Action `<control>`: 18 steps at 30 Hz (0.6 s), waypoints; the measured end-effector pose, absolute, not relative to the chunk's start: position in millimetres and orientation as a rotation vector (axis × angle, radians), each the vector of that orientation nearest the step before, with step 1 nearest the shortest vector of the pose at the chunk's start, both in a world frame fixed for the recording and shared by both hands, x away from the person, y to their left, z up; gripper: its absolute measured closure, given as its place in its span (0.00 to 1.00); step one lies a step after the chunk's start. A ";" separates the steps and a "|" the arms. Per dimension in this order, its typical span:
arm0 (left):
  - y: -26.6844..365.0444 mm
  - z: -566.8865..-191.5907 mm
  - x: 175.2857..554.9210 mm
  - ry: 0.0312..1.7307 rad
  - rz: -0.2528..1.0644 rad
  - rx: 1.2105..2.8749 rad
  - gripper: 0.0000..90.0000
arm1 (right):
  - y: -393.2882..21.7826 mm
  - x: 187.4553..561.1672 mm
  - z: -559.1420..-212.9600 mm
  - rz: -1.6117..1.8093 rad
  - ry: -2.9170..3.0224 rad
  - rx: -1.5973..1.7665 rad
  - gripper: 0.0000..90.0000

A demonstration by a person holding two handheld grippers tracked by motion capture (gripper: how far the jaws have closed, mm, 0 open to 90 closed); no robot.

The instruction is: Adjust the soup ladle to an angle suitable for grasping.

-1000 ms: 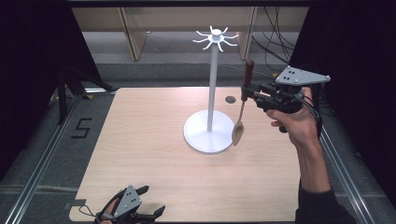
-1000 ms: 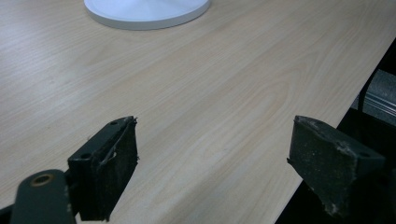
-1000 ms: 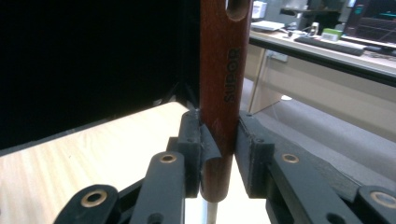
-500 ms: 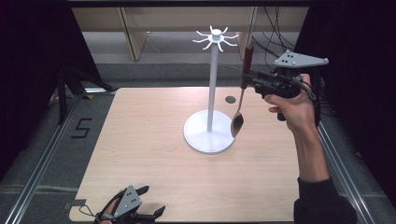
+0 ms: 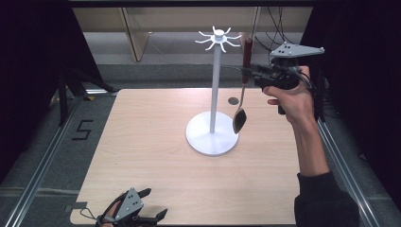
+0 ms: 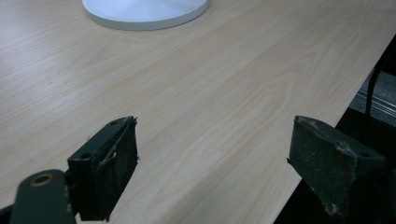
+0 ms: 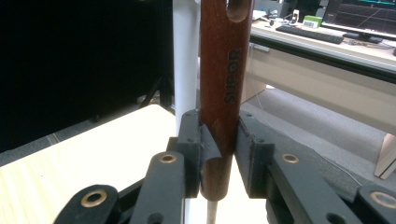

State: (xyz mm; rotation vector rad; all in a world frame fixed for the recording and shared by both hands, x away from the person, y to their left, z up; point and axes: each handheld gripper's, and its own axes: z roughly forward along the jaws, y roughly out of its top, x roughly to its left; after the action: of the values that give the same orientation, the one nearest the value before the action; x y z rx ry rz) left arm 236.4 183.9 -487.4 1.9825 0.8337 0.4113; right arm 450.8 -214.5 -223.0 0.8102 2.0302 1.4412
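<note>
A: From the high view, where is the spoon?

B: Upright in the air, bowl down, just right of the white stand, clamped by the right gripper.

A: And the left gripper?

B: At the table's near edge.

A: Its own view?

B: 2 jaws stand apart, nothing between them.

A: The right gripper view?

B: Both jaws pinch the spoon's brown wooden handle.

Black gripper jaws, brass rivets, grey three-cornered plate, dark sleeve
</note>
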 end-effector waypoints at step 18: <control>183.6 -487.2 235.9 0.826 0.407 1.983 0.16 | -198.8 460.2 -224.8 1.424 2.050 0.828 0.82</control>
State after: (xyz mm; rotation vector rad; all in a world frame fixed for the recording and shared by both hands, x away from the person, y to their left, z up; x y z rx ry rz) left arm 235.9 183.6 -487.2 1.9826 0.8256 0.4069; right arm 460.2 -198.8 -224.8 0.8281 2.0504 1.4244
